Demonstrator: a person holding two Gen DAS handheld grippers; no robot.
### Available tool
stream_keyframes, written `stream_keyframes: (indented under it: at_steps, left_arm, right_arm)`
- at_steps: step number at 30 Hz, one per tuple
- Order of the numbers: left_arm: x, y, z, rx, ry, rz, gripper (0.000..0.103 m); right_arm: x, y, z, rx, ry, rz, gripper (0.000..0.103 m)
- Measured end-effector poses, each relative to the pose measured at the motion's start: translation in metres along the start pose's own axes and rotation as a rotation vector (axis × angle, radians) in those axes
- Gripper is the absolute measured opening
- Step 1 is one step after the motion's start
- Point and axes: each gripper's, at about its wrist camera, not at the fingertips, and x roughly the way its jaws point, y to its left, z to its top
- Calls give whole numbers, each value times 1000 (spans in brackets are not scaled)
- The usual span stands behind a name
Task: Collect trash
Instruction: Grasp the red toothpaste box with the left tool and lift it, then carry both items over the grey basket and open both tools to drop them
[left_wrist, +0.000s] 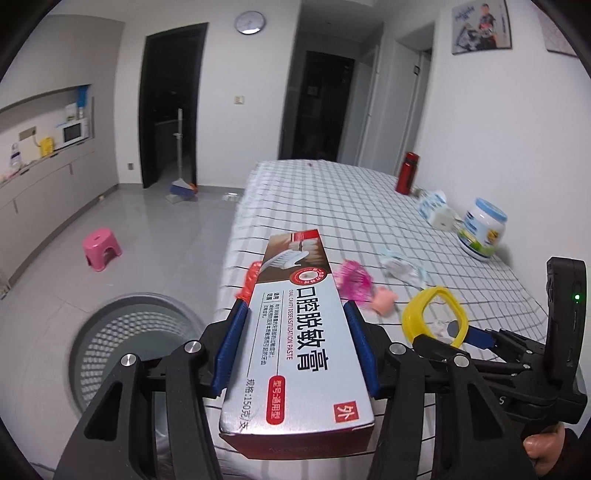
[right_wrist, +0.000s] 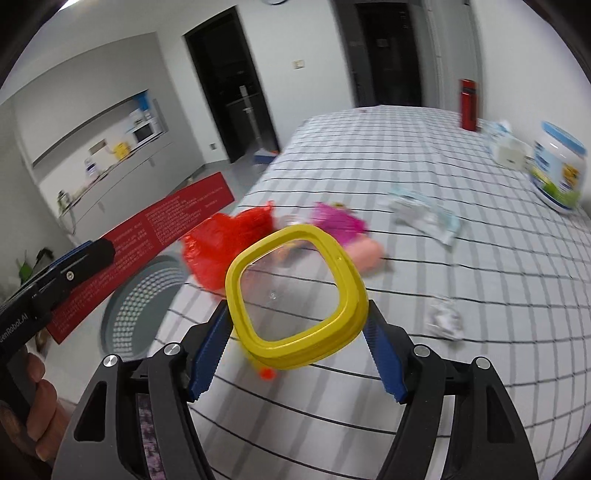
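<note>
My left gripper (left_wrist: 295, 314) is shut on a long silver and red toothpaste box (left_wrist: 295, 332), held above the table's left edge; the box also shows in the right wrist view (right_wrist: 147, 236). My right gripper (right_wrist: 297, 314) is shut on a yellow-rimmed clear lid (right_wrist: 295, 291), held above the checked tablecloth (right_wrist: 443, 258); the lid also shows in the left wrist view (left_wrist: 434, 315). A grey mesh trash basket (left_wrist: 129, 339) stands on the floor beside the table, and shows in the right wrist view (right_wrist: 144, 299). On the cloth lie a red wrapper (right_wrist: 229, 243), a pink wrapper (right_wrist: 340, 221), a white and blue packet (right_wrist: 424, 218) and a crumpled scrap (right_wrist: 443, 317).
A pale pink lump (right_wrist: 365, 254) lies by the pink wrapper. A red flask (left_wrist: 408, 173), a tissue pack (left_wrist: 436, 208) and a blue-lidded jar (left_wrist: 482, 229) stand along the wall. A pink stool (left_wrist: 101, 249) and a broom (left_wrist: 181, 184) are on the floor.
</note>
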Motion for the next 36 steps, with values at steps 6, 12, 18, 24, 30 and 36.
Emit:
stream_keyframes:
  at_steps: [6,12,18,24,30,36]
  left_arm:
    - [-4,46,-10,-41,11,76,52]
    - [-6,93,-20,-106,22,129,52]
    - [-8,124,-28,-146,26,176,51]
    - [1,152,-45,-175,74,229,51]
    - [11,175,-64,-204,128,262,51]
    - [17,194,-77,-234,160,288,51]
  right_arm:
    - [29,55,5,-81,33,78,68]
    - [64,106,4,-149,86,148,68]
    - [89,152,3,-210,129,208,68]
    - [114,185,-3,-256,181,245,68]
    - [139,205,-11,-285,232,249,68]
    - [161,218,-15,-308,276,236,68]
